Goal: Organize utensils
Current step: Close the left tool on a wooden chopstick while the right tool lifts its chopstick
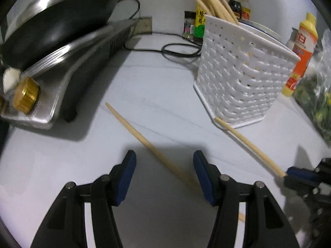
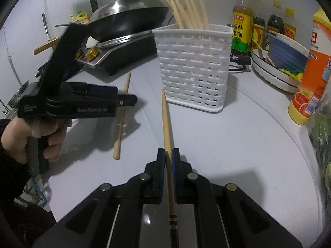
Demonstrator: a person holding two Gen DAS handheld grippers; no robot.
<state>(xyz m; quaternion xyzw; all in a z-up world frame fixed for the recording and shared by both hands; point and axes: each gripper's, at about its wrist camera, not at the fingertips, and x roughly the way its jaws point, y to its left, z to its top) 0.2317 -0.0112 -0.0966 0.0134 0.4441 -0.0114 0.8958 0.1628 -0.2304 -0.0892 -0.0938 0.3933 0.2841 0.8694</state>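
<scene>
A white woven basket (image 2: 193, 66) holds several wooden chopsticks (image 2: 186, 10) upright; it also shows in the left wrist view (image 1: 242, 72). My right gripper (image 2: 168, 155) is shut on a chopstick (image 2: 165, 119) whose tip points at the basket's base; in the left wrist view this chopstick (image 1: 248, 144) runs to my right gripper (image 1: 298, 175). My left gripper (image 1: 164, 161) is open, hovering over a second chopstick (image 1: 144, 138) lying on the counter. In the right wrist view the left gripper (image 2: 124, 100) is above that chopstick (image 2: 121, 119).
A stove with a lidded black wok (image 2: 128, 18) stands at the left, with brass knobs (image 1: 25, 96). Sauce bottles (image 2: 243, 31), an orange detergent bottle (image 2: 312, 72), a dish with bowls (image 2: 275, 62), a cable (image 1: 178, 50) and bagged greens (image 1: 316, 99) crowd the back and right.
</scene>
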